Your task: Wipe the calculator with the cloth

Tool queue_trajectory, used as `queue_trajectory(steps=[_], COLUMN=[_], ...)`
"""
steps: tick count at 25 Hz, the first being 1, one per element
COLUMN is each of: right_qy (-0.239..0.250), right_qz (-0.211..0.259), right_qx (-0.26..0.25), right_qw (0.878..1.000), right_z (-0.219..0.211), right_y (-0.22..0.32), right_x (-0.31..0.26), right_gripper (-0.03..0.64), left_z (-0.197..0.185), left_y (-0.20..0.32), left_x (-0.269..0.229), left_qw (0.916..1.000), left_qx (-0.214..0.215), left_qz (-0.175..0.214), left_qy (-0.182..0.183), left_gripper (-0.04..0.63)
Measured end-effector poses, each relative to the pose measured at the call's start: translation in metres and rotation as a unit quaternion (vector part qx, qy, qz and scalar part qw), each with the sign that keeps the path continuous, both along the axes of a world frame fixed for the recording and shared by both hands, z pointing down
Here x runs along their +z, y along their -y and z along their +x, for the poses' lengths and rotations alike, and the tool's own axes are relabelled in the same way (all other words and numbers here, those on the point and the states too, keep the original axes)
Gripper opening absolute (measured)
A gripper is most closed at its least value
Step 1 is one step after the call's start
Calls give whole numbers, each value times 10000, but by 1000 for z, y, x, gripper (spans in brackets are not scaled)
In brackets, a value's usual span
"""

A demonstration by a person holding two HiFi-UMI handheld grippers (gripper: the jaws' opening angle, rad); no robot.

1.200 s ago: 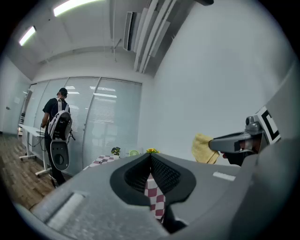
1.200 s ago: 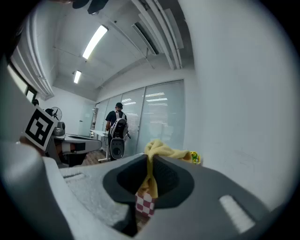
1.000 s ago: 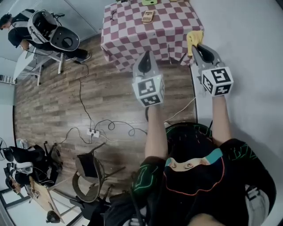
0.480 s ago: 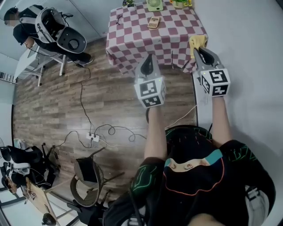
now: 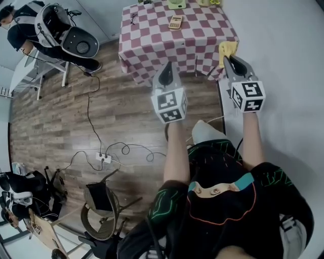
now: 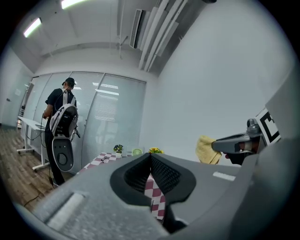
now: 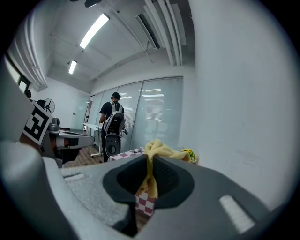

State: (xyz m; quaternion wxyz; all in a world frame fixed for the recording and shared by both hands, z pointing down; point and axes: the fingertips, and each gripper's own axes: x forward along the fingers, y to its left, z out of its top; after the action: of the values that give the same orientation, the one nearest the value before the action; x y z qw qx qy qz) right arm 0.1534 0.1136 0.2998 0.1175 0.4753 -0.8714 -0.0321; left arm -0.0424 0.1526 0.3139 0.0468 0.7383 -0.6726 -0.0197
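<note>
A small tan calculator (image 5: 175, 22) lies on the far part of the red-and-white checked table (image 5: 152, 40). My right gripper (image 5: 228, 59) is shut on a yellow cloth (image 5: 226, 49), which bunches out past its tips (image 7: 161, 150) over the table's near right corner. My left gripper (image 5: 166, 71) is shut with nothing in it, held in the air short of the table's near edge. In the left gripper view the cloth (image 6: 206, 150) and the right gripper (image 6: 236, 143) appear at the right.
A small plant (image 6: 118, 149), a green object (image 5: 176, 4) and yellow flowers (image 6: 155, 151) stand at the table's far end. A white wall runs along the right. A person with a backpack rig (image 5: 55, 30) stands at the far left. Cables (image 5: 106, 152) and a power strip lie on the wood floor.
The view has shifted slightly and the table sits a little nearer. Both grippers stay shut in much the same pose, the cloth still in the right one.
</note>
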Motion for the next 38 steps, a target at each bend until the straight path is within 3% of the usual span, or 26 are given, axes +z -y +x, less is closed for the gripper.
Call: queue_trajectory(steps=[7, 12, 18, 29, 38], right_qy=[76, 146, 363, 752, 759], right_qz=[-29, -172, -466, -458, -521], right_qx=[97, 100, 277, 177, -112], right_qw=[9999, 9997, 9979, 9960, 9957], right_z=[-6, -12, -4, -9, -33], right_y=[16, 66, 147, 282, 342], right_x=[11, 18, 43, 44, 52], right_gripper=[40, 40, 40, 40, 40], left_z=[-7, -12, -4, -15, -42], left_y=[19, 67, 139, 257, 307], left_x=[11, 22, 44, 44, 51], left_qw=[9999, 9995, 9966, 9938, 9922], left_qx=[109, 159, 304, 266, 75], left_qz=[-14, -257, -662, -787, -927], left_qy=[89, 87, 389, 733, 835], left_gripper=[10, 9, 10, 11, 11])
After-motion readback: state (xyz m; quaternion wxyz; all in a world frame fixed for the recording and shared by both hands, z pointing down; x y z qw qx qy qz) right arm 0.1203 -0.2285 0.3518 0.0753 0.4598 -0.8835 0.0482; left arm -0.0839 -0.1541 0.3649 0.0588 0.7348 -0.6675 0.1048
